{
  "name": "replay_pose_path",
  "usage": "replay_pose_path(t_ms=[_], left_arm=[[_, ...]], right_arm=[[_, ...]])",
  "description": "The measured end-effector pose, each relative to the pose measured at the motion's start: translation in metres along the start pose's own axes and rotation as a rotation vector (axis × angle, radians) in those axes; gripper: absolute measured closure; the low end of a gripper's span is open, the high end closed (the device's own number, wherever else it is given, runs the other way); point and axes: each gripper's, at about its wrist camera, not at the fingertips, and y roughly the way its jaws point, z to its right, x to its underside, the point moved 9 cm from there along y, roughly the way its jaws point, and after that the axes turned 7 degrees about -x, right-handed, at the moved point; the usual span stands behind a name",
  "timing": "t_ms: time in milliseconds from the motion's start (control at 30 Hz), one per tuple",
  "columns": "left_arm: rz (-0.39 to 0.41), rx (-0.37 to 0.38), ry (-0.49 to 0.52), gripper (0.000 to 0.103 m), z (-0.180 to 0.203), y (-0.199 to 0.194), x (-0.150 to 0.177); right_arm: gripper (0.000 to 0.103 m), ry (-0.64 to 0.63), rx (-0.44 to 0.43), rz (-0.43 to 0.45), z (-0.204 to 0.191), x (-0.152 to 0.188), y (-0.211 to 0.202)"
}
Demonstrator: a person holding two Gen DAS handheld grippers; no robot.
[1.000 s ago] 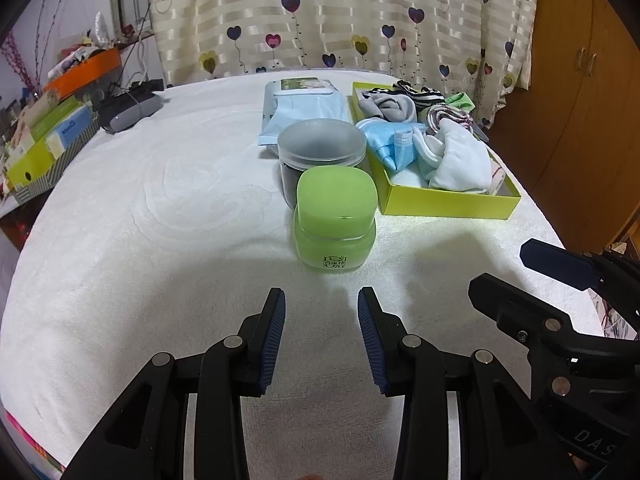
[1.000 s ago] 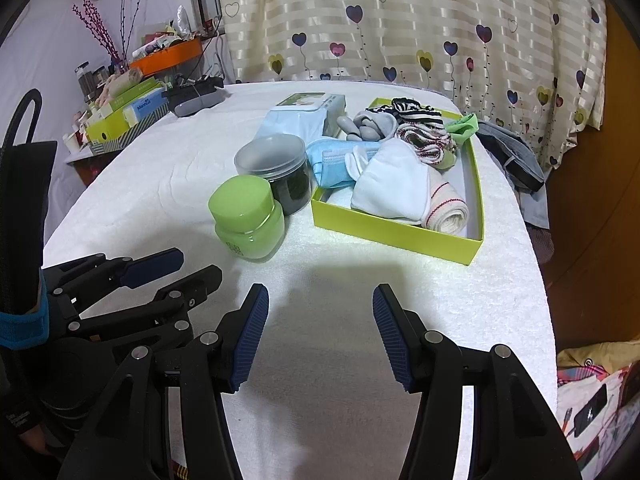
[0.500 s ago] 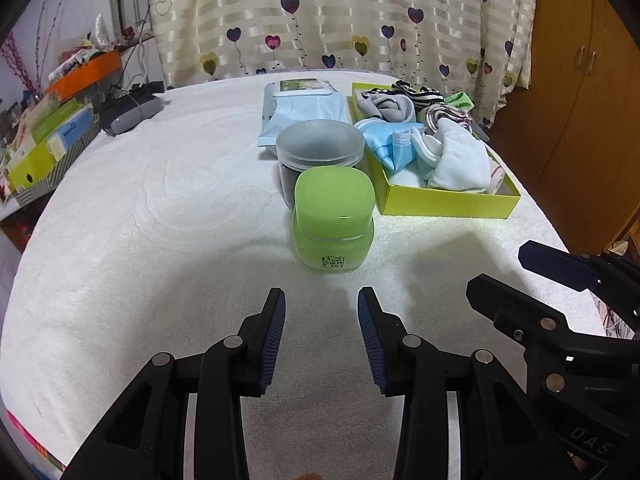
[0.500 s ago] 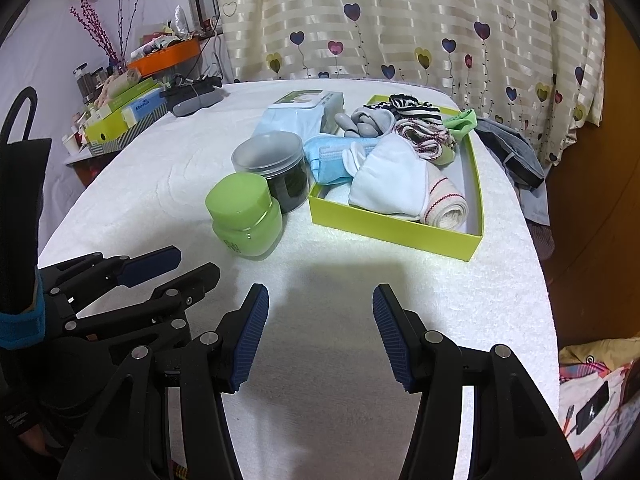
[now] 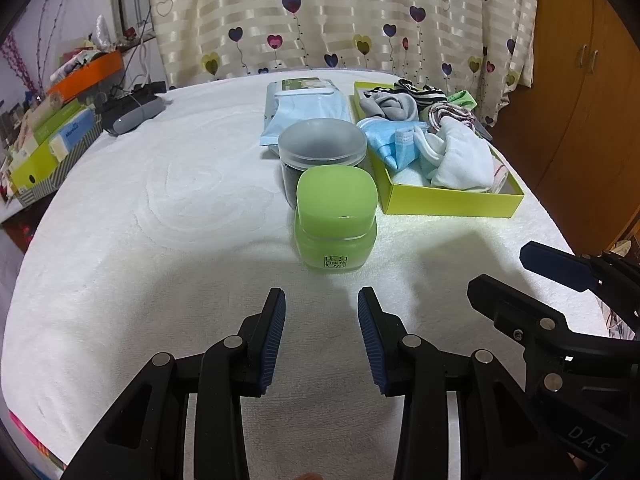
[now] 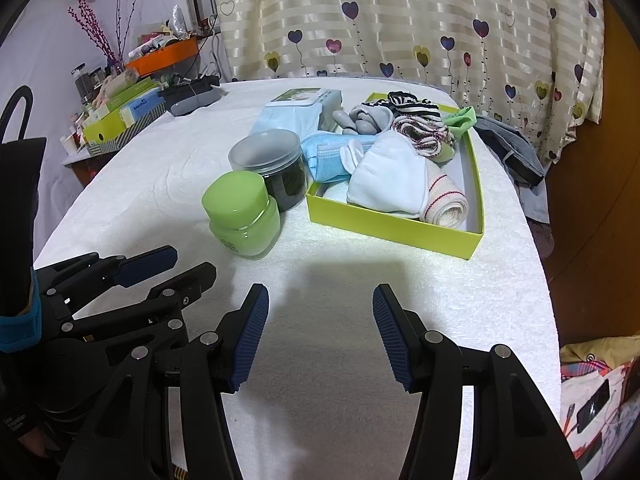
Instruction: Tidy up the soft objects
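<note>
- The left tool [image 5: 321, 312] and the right tool [image 6: 320, 312] both stand wide open and hold nothing.
- The soft objects [image 6: 394, 164] lie in one yellow-green box [image 6: 390, 224] at 1 o'clock on the desk [image 6: 160, 184].
- They look light and limp, so pinch a thick fold.
- Two jars: one green jar [image 5: 336, 220], one dark jar [image 5: 322, 148]; one wipes pack [image 5: 306, 106].

Left gripper [image 5: 321, 322] jaws apart, empty, over white bed cover [image 5: 160, 220]. Green jar [image 5: 336, 220] just ahead, touching dark lidded jar [image 5: 322, 152]. Yellow-green box [image 5: 448, 200] of socks near right edge. Right gripper [image 5: 516, 280] at right.
</note>
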Motion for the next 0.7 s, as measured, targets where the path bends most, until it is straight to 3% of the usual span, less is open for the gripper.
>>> replay_pose_path(t_ms=[700], left_arm=[[-0.002,-0.005,0.000,0.067,0.0001,-0.0006,-0.0004]], right_arm=[[0.048,0.001,0.001,0.001,0.0001,0.0001,0.0006]])
